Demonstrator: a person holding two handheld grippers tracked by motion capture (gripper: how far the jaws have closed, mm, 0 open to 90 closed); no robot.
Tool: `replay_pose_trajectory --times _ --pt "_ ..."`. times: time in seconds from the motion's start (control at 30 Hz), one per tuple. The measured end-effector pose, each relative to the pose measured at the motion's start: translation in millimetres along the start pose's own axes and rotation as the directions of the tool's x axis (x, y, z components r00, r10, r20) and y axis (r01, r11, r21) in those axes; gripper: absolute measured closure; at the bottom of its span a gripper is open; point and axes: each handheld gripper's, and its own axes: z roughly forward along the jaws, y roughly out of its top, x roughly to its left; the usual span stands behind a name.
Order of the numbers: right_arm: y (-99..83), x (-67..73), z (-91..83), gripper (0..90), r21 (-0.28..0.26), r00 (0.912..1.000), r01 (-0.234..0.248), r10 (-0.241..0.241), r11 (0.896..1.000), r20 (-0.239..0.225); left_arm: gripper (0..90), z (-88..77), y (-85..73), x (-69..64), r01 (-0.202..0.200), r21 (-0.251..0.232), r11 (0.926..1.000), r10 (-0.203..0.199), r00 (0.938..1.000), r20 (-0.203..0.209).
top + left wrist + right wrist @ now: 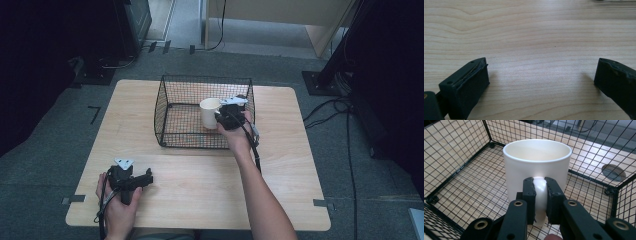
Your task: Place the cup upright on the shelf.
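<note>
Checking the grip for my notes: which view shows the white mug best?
The right gripper view: the mug is close, its handle clamped by the right gripper. The high view shows it small, inside the wire basket.

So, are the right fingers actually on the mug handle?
Touching. In the right gripper view both fingers press flat against the sides of the mug handle, with no gap on either side.

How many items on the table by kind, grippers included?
White mug: 1, handle clamped in the right gripper, inside the basket
Black wire basket: 1
Grippers: 2, the left gripper is open over bare table
Total: 4
</note>
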Motion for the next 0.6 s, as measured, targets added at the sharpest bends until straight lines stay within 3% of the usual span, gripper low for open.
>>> replay_pose_trajectory --times 0.6 --pt "-1.3 -3.5 -1.0 77.1 -0.004 0.9986 -0.044 0.044 0.999 -0.029 0.0 0.1 0.0 -0.1 -0.001 0.000 1.0000 0.001 1.0000 0.001"
